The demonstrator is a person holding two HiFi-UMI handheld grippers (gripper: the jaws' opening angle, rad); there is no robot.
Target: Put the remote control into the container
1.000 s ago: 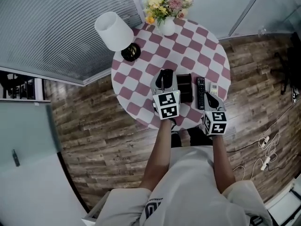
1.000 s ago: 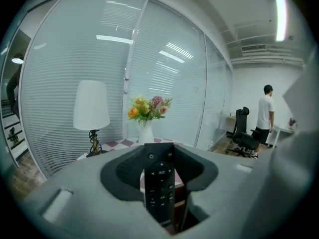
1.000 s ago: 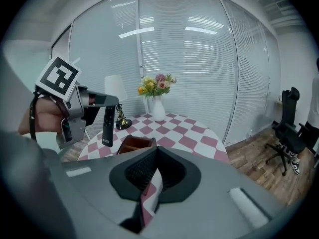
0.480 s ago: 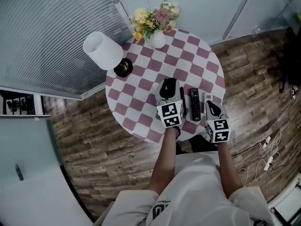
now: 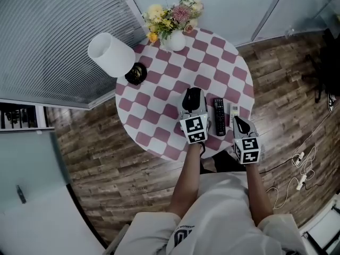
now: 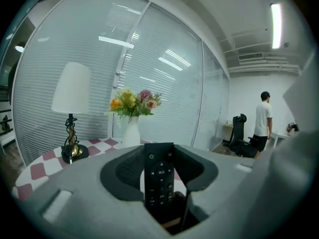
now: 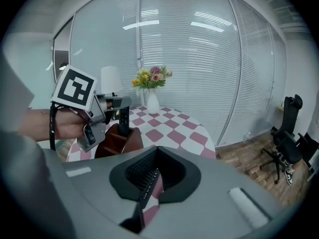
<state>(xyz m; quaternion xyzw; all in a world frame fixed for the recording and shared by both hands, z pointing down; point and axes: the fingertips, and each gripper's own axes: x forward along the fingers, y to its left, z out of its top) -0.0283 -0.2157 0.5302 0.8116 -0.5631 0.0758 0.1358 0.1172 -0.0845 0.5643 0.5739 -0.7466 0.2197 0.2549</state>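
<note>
My left gripper [image 5: 192,95] is shut on a black remote control [image 6: 159,183], which stands upright between its jaws with the buttons facing the camera. In the right gripper view the left gripper [image 7: 117,103] holds this remote [image 7: 123,119] with its lower end down in the brown wooden container [image 7: 119,139] on the checked table [image 5: 159,97]. In the head view the left gripper covers the container. My right gripper [image 5: 240,122] hangs at the table's near right edge, shut and empty [image 7: 149,180].
A second black remote [image 5: 218,116] and a small white remote [image 5: 234,110] lie on the table between the grippers. A white lamp [image 5: 110,54] and a flower vase [image 5: 174,39] stand at the far side. A person [image 6: 261,121] stands far off by an office chair.
The left gripper has carried its remote to the right, over the container, which it now covers in the head view. The right gripper has shifted only a little.
</note>
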